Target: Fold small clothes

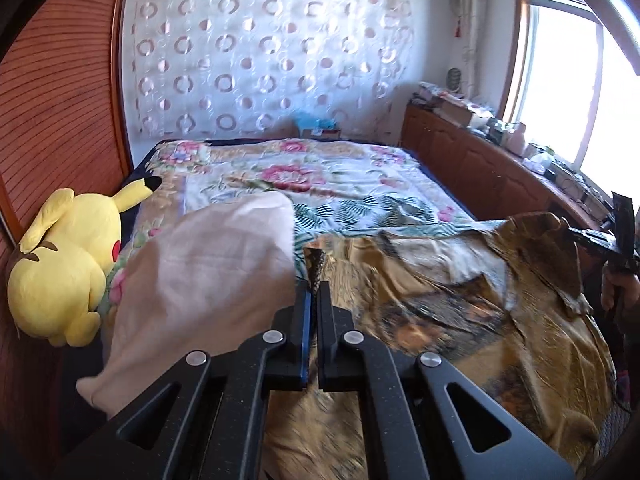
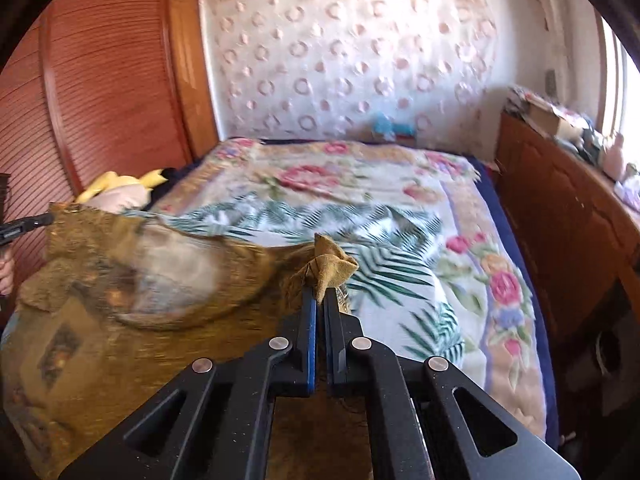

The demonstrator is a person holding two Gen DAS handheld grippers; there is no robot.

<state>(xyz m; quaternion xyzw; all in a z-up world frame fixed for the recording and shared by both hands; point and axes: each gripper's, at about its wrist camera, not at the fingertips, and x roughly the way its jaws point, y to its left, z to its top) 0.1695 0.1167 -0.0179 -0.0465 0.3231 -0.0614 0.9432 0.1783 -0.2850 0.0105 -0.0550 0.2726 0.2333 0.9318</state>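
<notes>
Two tools, both pressed together on cloth. Left tool (image 1: 315, 286) pinching a narrow dark-patterned edge of the brown garment (image 1: 460, 292); right tool (image 2: 320, 292) pinching a bunched tan corner of the same piece. Garment strung between the two, partly raised off the bed (image 2: 400, 184), sagging in the middle, lower part draped toward the cameras. Reads as the start of a fold: two corners taken, cloth lifted clear for carrying over.

Handling, judged from the drape: thin, light, very soft, slight sheen, so probably slick. No stiffness at all; bellies and wrinkles wherever unsupported. Not fragile. Corner in right tool crumpled into a wad, so grip looks secure but edge line not clean there. Left grip only on a thin strip, more likely to slip if pulled hard.

Best hold: outermost corners or hem, where the fabric doubles up, with both tools kept level and well apart to hold the edge taut. Slack in the middle means an uneven crease on landing.

Nearby: pale pink cloth (image 1: 200, 272) lying just left of the garment, close to the left tool; risk of dragging it along. Yellow plush toy (image 1: 64, 264) at the bed's left edge against the wooden wardrobe (image 1: 60, 100), clear of the work. Floral bedspread (image 1: 304, 176) beyond, free for laying the fold down.
</notes>
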